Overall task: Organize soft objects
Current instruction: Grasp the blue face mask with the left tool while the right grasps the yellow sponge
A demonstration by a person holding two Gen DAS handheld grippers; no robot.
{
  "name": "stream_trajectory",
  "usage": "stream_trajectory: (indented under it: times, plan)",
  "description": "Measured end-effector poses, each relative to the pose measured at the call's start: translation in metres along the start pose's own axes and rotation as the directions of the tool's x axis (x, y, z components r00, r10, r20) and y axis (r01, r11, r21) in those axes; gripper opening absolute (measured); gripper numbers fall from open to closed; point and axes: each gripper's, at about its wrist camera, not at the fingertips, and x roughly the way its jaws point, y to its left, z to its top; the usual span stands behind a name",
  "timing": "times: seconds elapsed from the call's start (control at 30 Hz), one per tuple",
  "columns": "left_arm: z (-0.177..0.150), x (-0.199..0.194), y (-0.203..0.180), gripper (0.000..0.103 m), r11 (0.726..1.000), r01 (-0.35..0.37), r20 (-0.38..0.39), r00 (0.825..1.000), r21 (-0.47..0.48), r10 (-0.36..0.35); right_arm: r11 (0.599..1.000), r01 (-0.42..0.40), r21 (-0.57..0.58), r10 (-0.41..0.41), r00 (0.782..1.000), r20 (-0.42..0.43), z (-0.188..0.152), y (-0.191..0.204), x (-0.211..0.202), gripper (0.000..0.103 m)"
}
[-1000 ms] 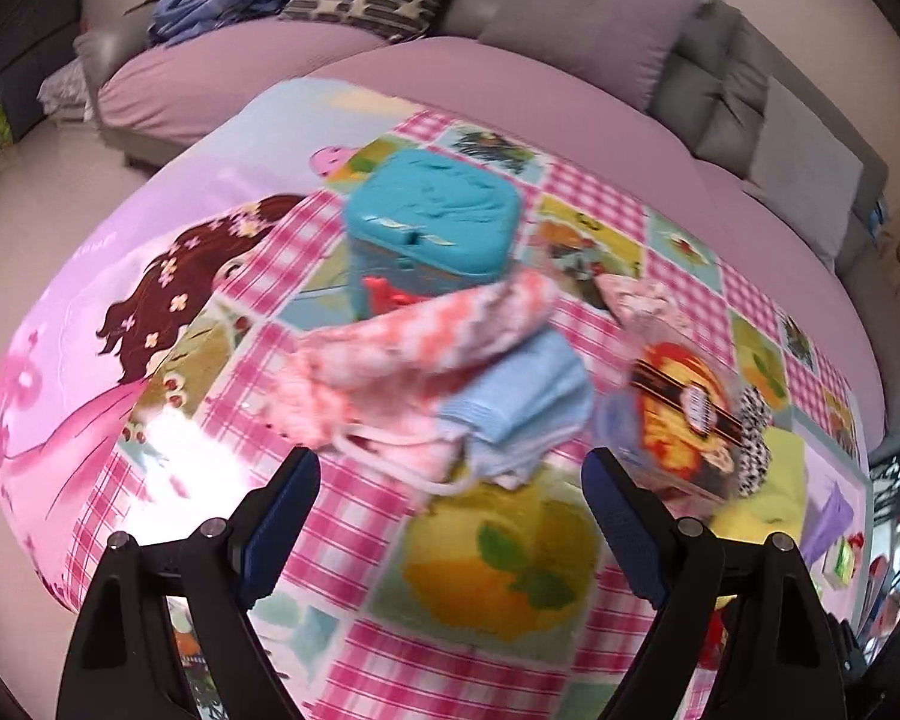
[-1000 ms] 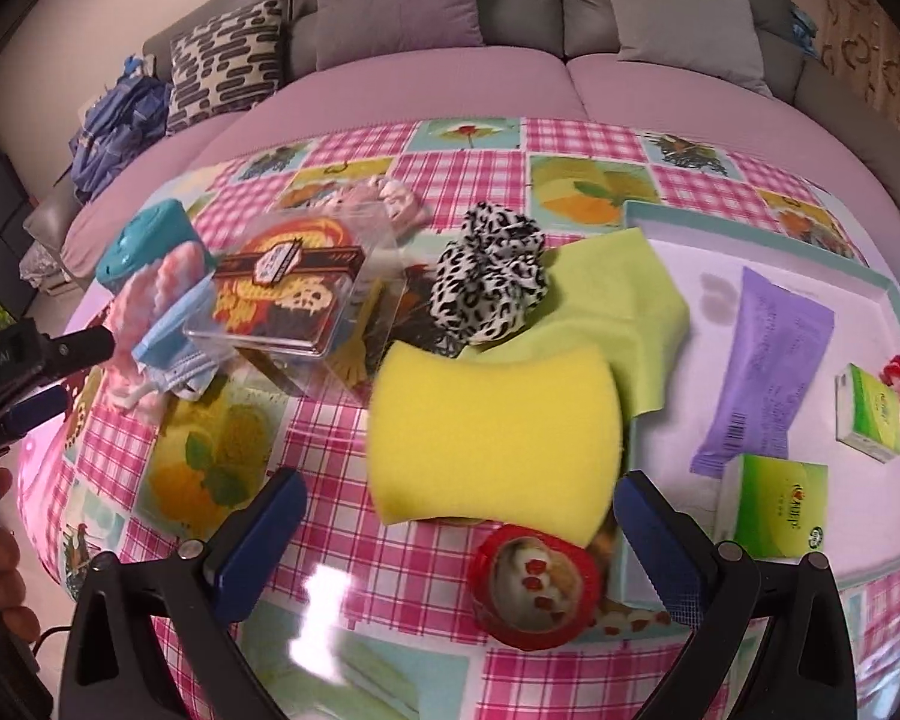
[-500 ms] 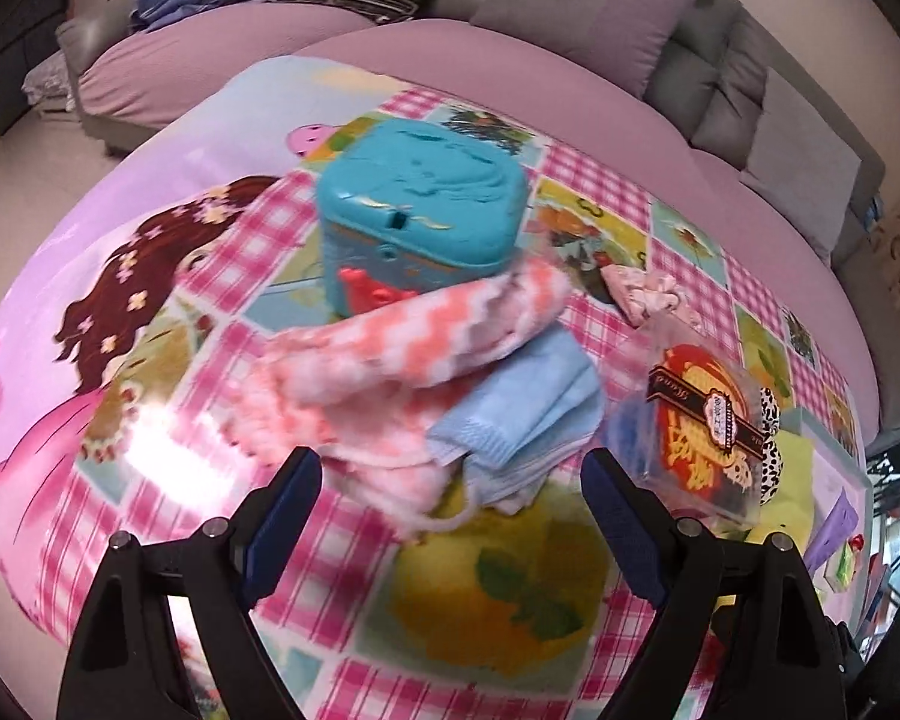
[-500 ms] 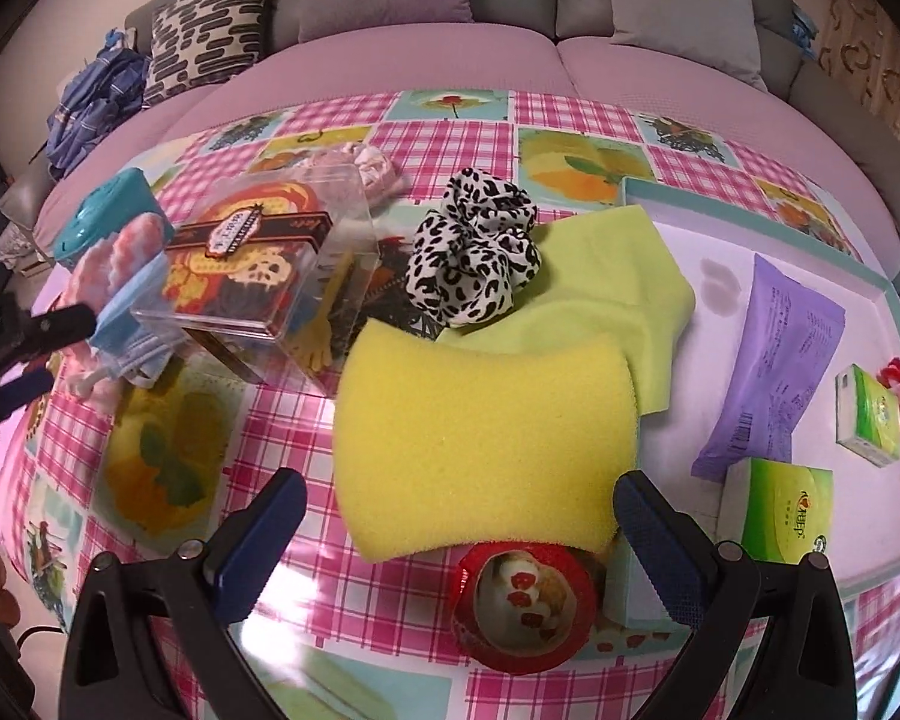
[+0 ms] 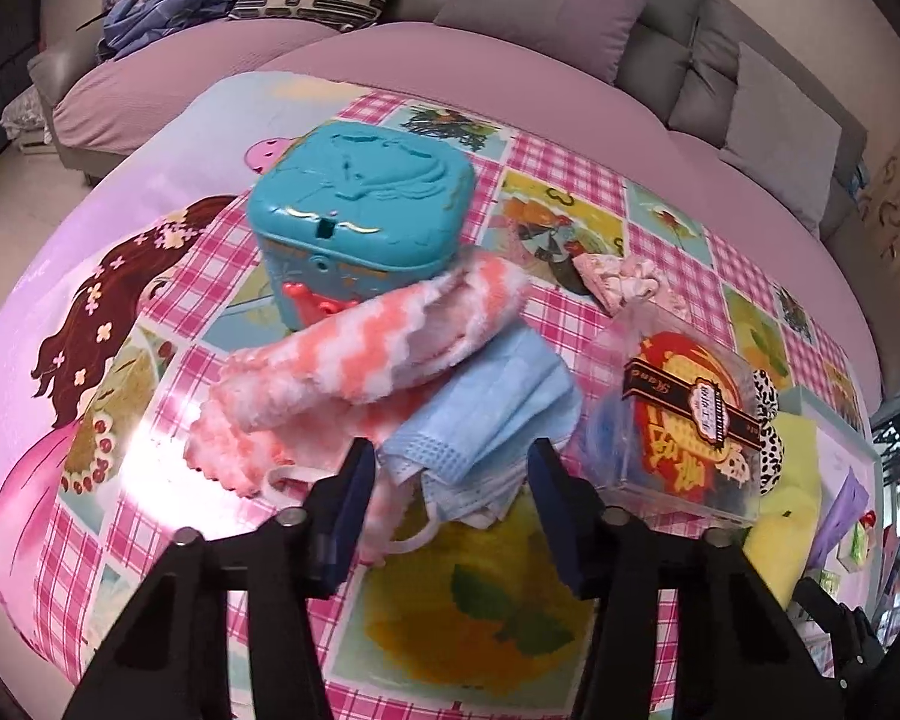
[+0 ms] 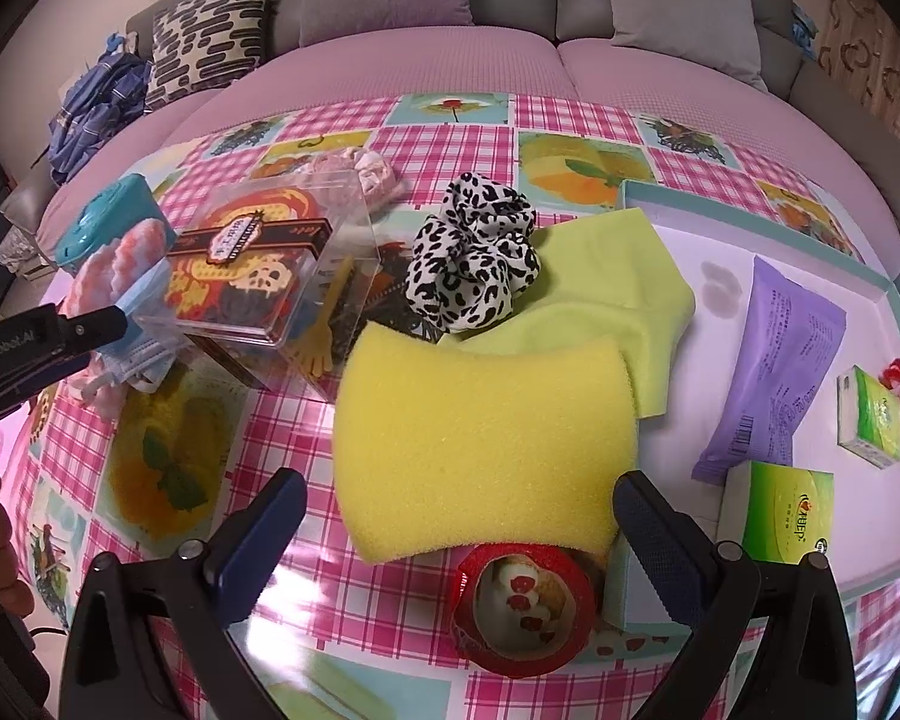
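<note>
A light blue face mask [image 5: 486, 408] lies half under a pink-and-white fluffy cloth [image 5: 354, 354], both leaning on a teal plastic box [image 5: 360, 204]. My left gripper [image 5: 447, 480] points down at this pile. Its jaws are closing, with the mask's lower edge and ear loops between them but not visibly squeezed. My right gripper [image 6: 459, 516] hangs open over a yellow sponge [image 6: 480, 432], apart from it. Behind the sponge lie a leopard-print scrunchie [image 6: 474, 258] and a lime green cloth [image 6: 612, 294]. A pink scrunchie [image 5: 624, 282] sits farther back.
A clear plastic box [image 6: 258, 264] with a red and yellow print stands between the two piles. A red tape roll [image 6: 522, 606] lies below the sponge. On the right, a pale tray [image 6: 750, 204] holds a purple packet [image 6: 774, 354] and green tissue packs [image 6: 786, 516]. A sofa runs behind the table.
The left gripper has come closer to the mask and cloth pile, and its jaws have narrowed around the mask's lower edge. The right gripper has edged slightly toward the sponge.
</note>
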Motion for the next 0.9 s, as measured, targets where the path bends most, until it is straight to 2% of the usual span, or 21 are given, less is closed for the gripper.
stream_trajectory:
  times: [0.23,0.27,0.3,0.4,0.47,0.6,0.9]
  plan:
    - [0.005,0.01,0.001,0.047,1.0,0.004,0.002,1.0,-0.007,-0.004,1.0,-0.009,0.006,0.009,1.0,0.003,0.0,-0.001,-0.001,0.103]
    - [0.005,0.011,0.001,0.042,1.0,0.005,0.003,1.0,-0.004,-0.005,1.0,-0.009,0.006,0.009,1.0,0.003,0.0,-0.002,-0.001,0.103]
    - [0.004,0.012,0.0,0.033,1.0,0.006,0.002,1.0,-0.002,-0.006,1.0,-0.009,0.006,0.009,1.0,0.003,0.0,-0.002,-0.001,0.103]
    - [0.003,0.013,0.001,0.016,1.0,-0.006,0.005,1.0,-0.002,0.006,1.0,-0.008,0.005,0.008,1.0,0.003,0.0,-0.002,-0.001,0.103]
    - [0.003,0.012,0.005,0.01,1.0,0.0,0.012,1.0,-0.013,0.0,1.0,-0.007,0.008,0.007,1.0,0.004,0.0,-0.002,-0.001,0.101]
    - [0.002,0.008,0.004,0.006,1.0,0.017,0.025,1.0,-0.003,-0.017,1.0,-0.002,0.019,0.001,1.0,0.01,0.001,-0.004,-0.002,0.095]
    - [0.0,-0.007,-0.001,0.004,0.999,0.033,0.054,0.998,0.029,-0.034,0.999,-0.025,0.045,0.023,0.999,0.031,0.002,-0.011,-0.008,0.083]
